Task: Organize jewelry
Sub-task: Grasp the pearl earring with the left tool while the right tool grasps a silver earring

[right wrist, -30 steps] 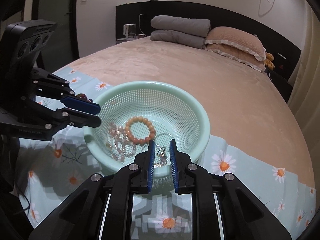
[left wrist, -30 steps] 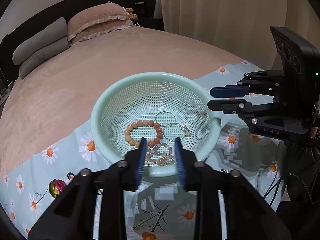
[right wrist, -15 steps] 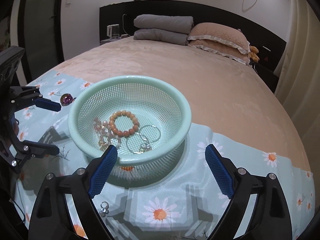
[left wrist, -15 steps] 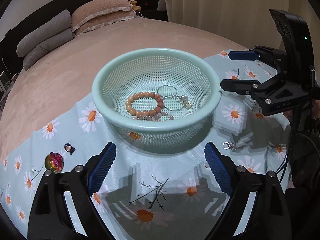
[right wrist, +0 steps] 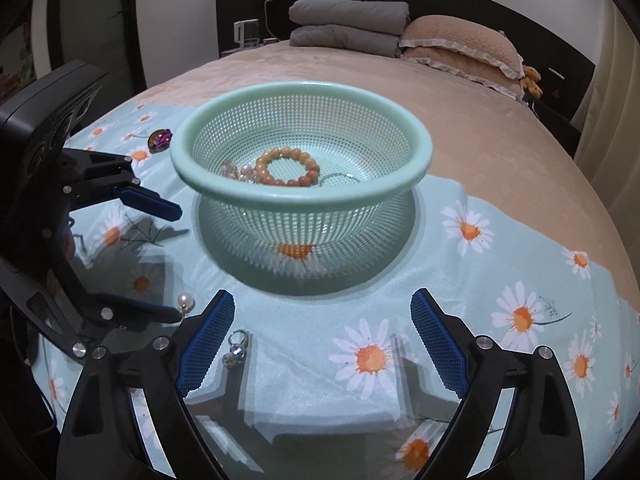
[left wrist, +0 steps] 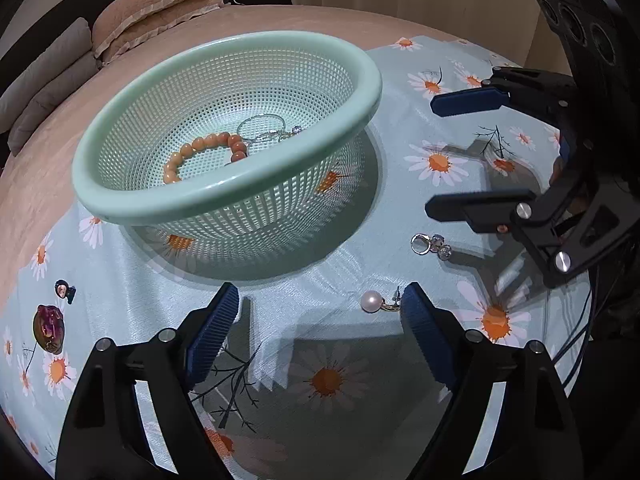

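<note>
A mint green mesh basket [left wrist: 132, 208] [right wrist: 304, 196] stands on a daisy-print cloth on the bed. It holds an orange bead bracelet [left wrist: 200, 148] [right wrist: 288, 164], a silver ring chain [left wrist: 260, 124] and a pale bead strand [right wrist: 234, 170]. On the cloth lie a pearl earring [left wrist: 370, 302] [right wrist: 185, 300] and a silver crystal earring [left wrist: 430, 244] [right wrist: 236, 346]. My left gripper [left wrist: 320, 332] is open and empty, low over the cloth with the pearl earring near its right finger. My right gripper [right wrist: 322, 336] is open and empty beside the silver earring.
A purple iridescent brooch [left wrist: 48, 326] [right wrist: 160, 138] and a small dark charm [left wrist: 64, 290] lie on the cloth left of the basket. Pillows [right wrist: 460, 44] and folded grey blankets [right wrist: 348, 24] sit at the bed's head. The right gripper shows in the left wrist view [left wrist: 520, 152].
Both grippers were nearly shut over the basket a second ago; they opened wide, pulled back and dropped low toward the cloth in front of the basket.
</note>
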A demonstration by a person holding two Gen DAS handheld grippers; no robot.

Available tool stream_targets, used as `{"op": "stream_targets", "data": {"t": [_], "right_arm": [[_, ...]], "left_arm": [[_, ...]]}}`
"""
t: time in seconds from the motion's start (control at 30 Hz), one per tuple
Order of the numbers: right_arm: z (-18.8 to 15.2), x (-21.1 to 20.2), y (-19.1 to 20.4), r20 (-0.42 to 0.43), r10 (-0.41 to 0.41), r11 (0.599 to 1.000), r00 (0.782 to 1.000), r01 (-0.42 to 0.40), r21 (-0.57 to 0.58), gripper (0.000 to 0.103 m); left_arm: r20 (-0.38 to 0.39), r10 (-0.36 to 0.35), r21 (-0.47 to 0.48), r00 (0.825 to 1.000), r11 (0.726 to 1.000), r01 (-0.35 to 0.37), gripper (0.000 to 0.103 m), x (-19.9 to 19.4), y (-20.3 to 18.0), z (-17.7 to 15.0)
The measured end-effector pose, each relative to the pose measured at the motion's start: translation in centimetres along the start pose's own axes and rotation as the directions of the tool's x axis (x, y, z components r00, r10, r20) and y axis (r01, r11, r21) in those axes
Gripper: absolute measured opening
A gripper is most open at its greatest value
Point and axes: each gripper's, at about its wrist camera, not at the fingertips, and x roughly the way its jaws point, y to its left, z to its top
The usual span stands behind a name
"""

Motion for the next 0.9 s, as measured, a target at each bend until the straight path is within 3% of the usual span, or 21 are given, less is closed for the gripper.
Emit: {"op": "stream_targets", "data": {"t": [0.13, 0.33, 0.4, 0.47, 0.63, 0.7, 0.9], "right_arm": [[-1.1, 0.6, 1.0, -0.023, 0.013, 1.0, 1.0, -0.013, -0.009, 0.079], [-2.4, 1.4, 2.3, -0.049, 0.078, 0.997, 0.996, -0.079, -0.024, 0.039], [-2.4, 1.3, 2.8, -0.05, 0.108, 0.992, 0.993, -0.111, -0.052, 0.019], [-2.3, 1.3, 3.4, -0.054, 0.137, 0.987, 0.989, -0.141, -0.078, 0.009], [-2.4, 1.2, 3.5, -0.051, 0.144, 0.985, 0.988, -0.148, -0.085, 0.008], [-2.4, 1.2, 3.6, -0.052, 0.142, 0.985, 0.989, -0.146, -0.091, 0.008], [-2.6, 1.4, 3.2, -0.053, 0.165, 0.983, 0.985, -0.169, -0.074, 0.008]], "left_arm": [[-0.009, -0.009, -0.001, 1.0, 1.0, 0.009, 0.069, 0.4, -0.3, -0.2], [-0.006, -0.025, 0.002, 1.0, 1.0, 0.025, 0.055, 0.7, -0.6, -0.5], [-0.004, -0.039, 0.004, 0.999, 0.999, 0.039, 0.045, 0.6, -0.7, -0.6], [-0.009, -0.048, 0.003, 0.999, 0.999, 0.048, 0.042, 0.7, -0.9, -0.7], [-0.013, -0.054, 0.004, 0.998, 0.999, 0.054, 0.034, 0.7, -0.9, -0.7], [-0.009, -0.066, 0.005, 0.998, 0.998, 0.066, 0.022, 0.7, -0.9, -0.8], [0.013, -0.109, -0.039, 0.994, 0.993, 0.11, 0.021, 0.9, -0.4, -1.1]]}}
